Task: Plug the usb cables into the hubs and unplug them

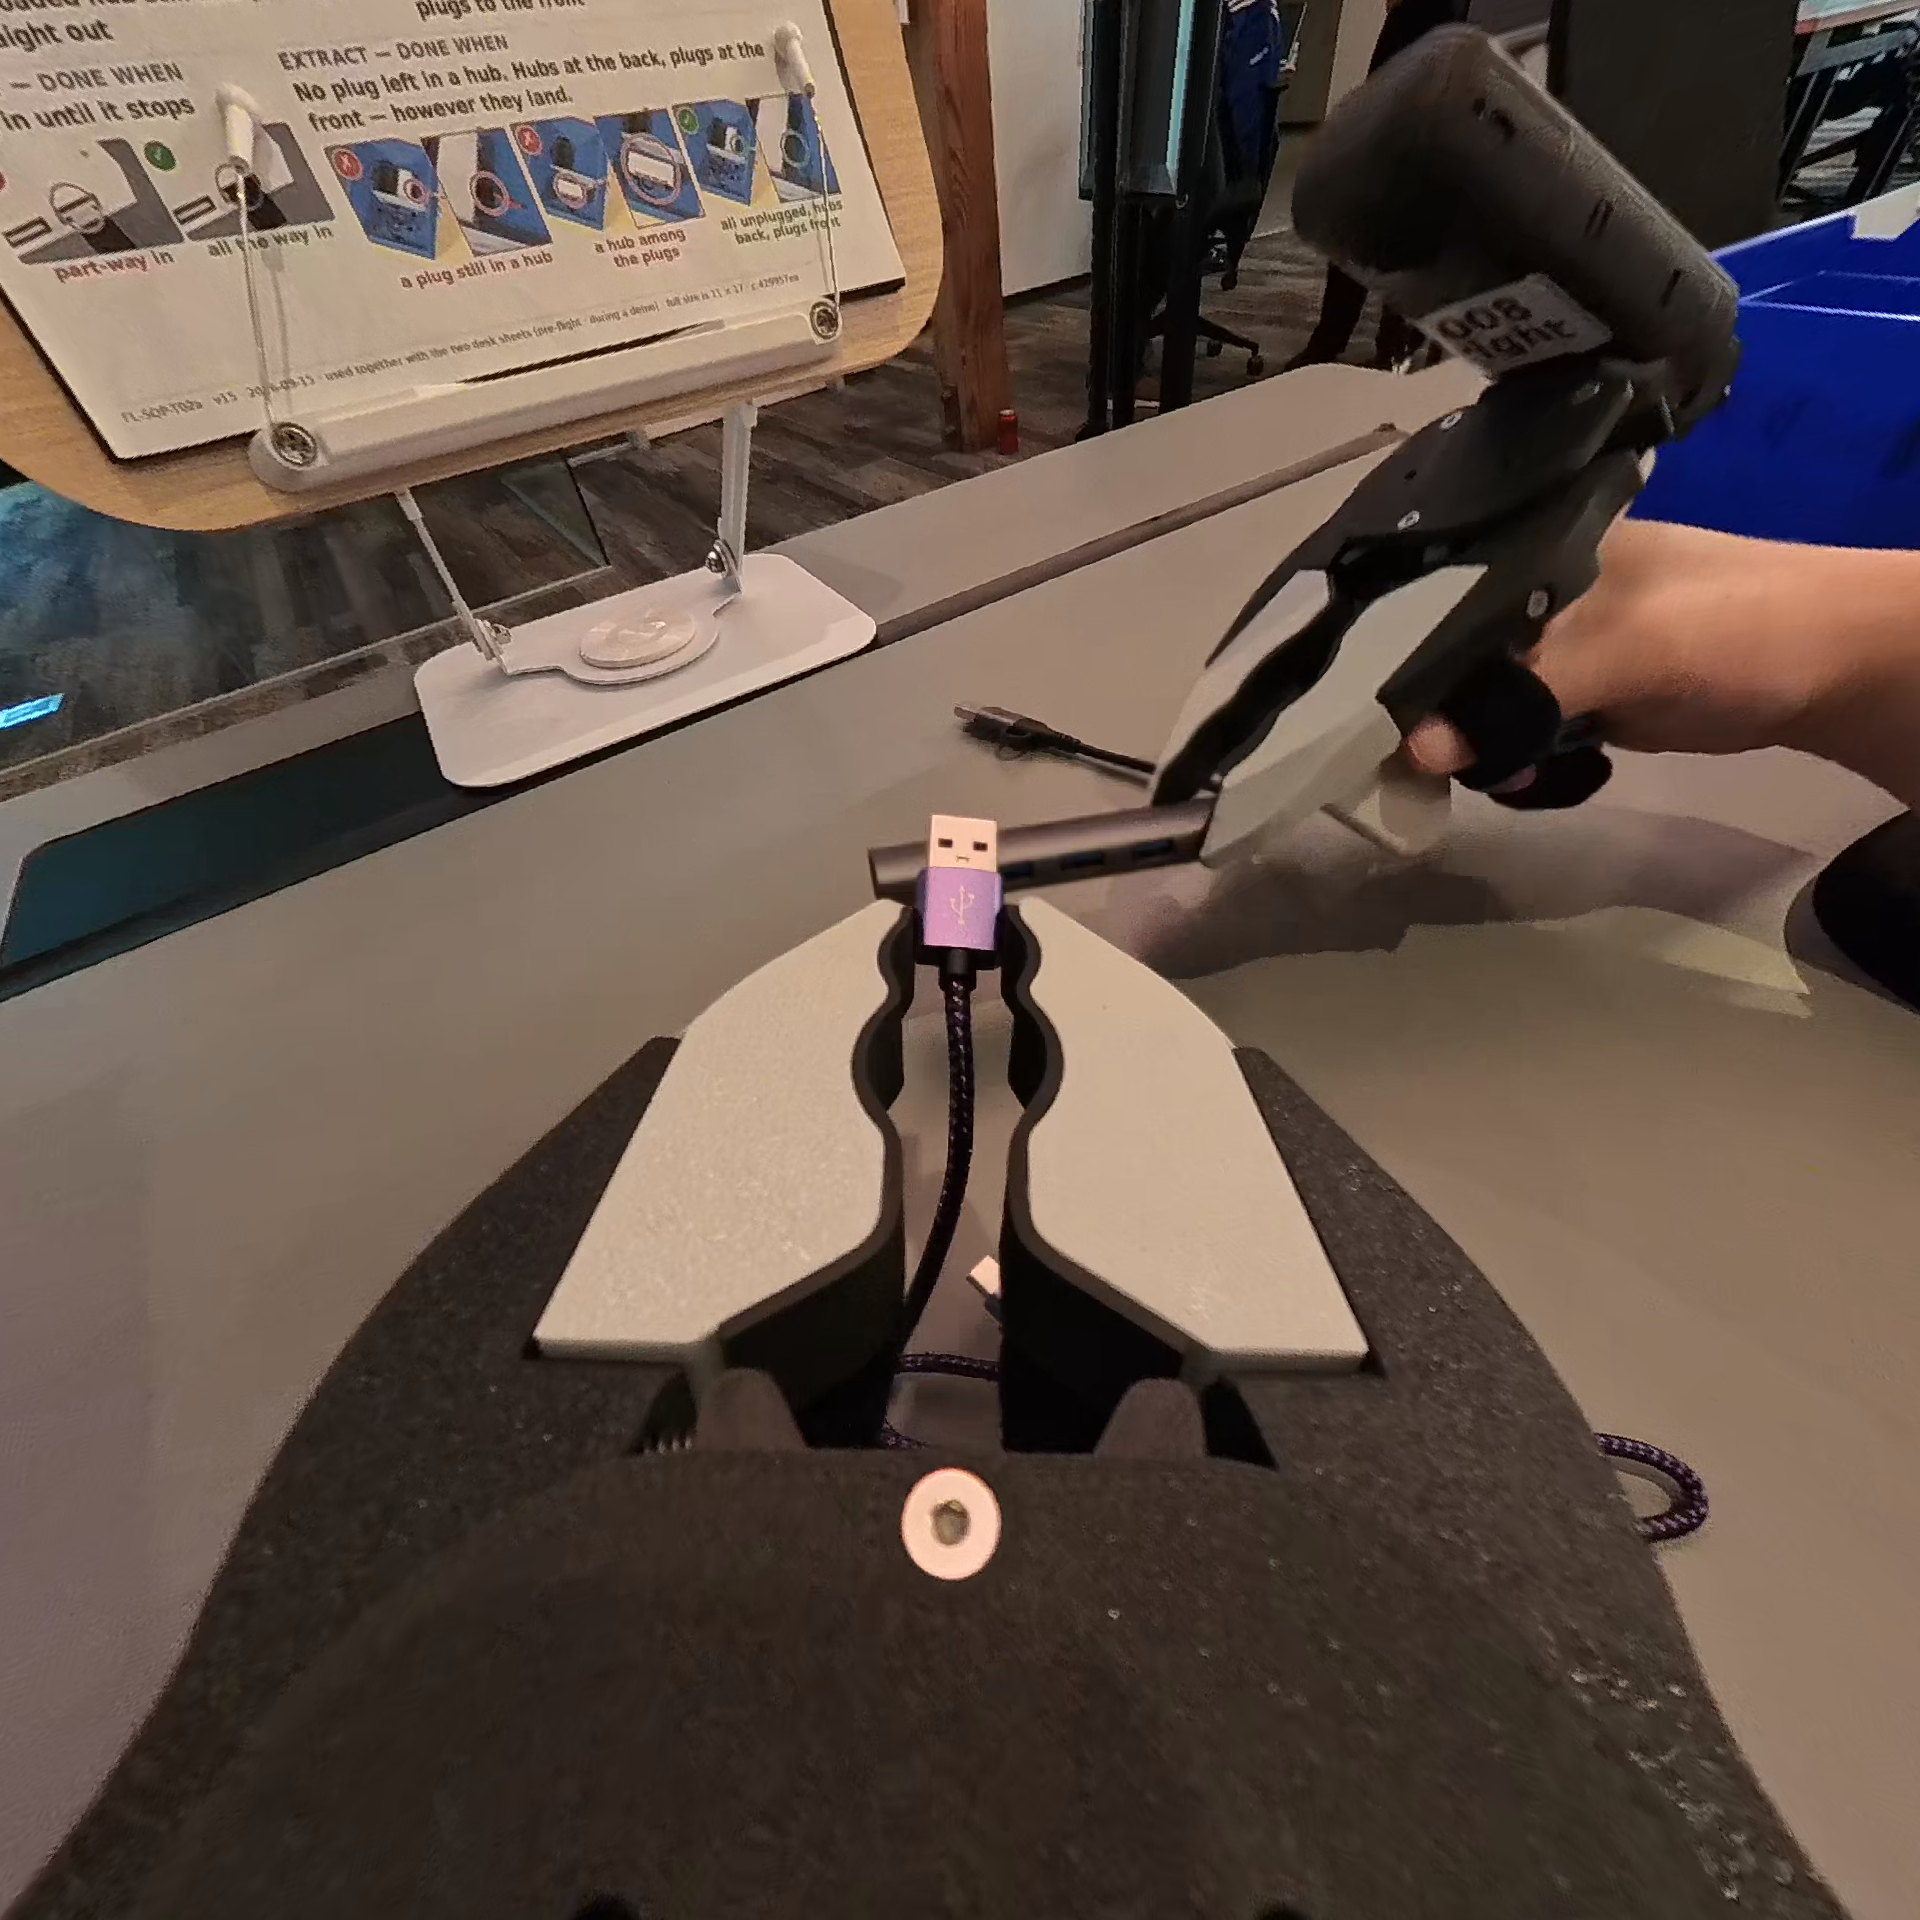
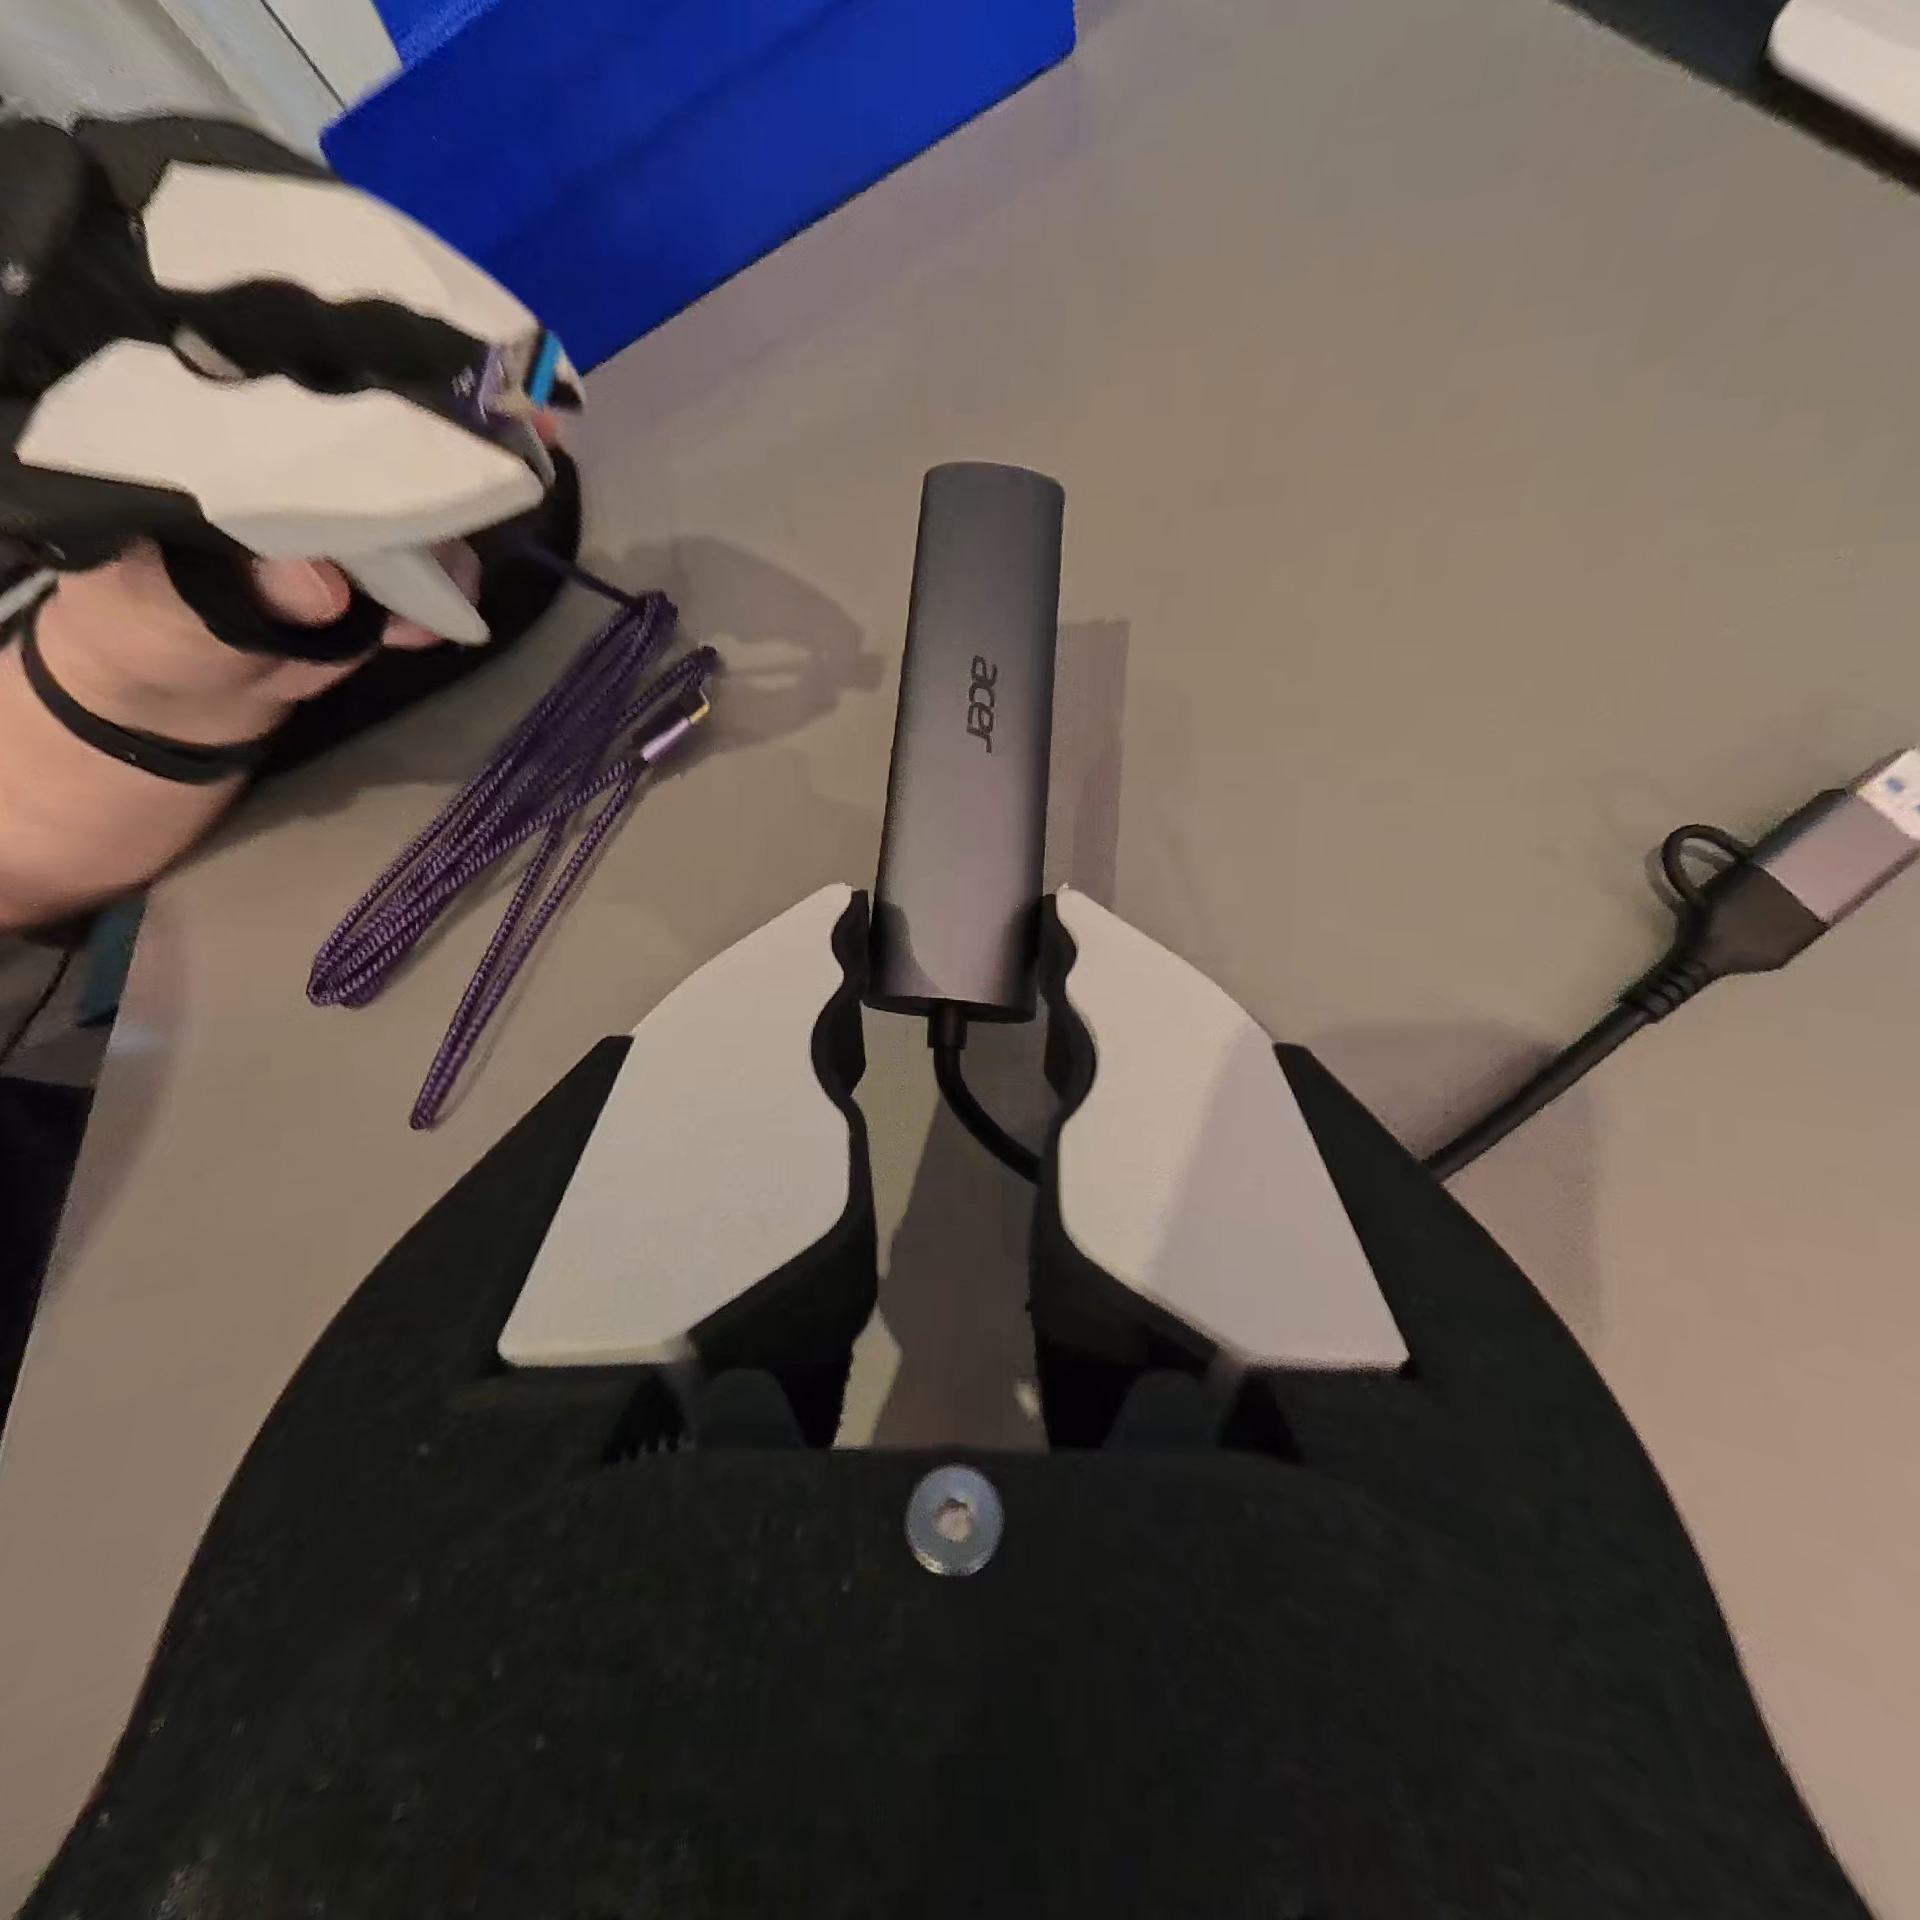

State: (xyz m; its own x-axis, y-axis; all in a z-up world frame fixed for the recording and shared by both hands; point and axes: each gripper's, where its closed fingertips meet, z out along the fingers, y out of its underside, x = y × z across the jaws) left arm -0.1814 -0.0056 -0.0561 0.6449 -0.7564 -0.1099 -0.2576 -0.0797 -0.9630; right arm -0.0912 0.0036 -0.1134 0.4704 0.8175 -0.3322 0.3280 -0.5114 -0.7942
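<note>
While left gripper clamps purple USB-A plug upright, right gripper grips grey hub by cable end, level over desk, ports facing plug.

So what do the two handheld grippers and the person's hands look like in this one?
Both match: the left gripper and right gripper each have two pale grey curved fingers with wavy black inner pads, on a black foam-textured body with a round washer in the middle. The left wrist view shows the right one's dark cylindrical top bearing a white label. Both hands wear black straps looped around the fingers.
</note>
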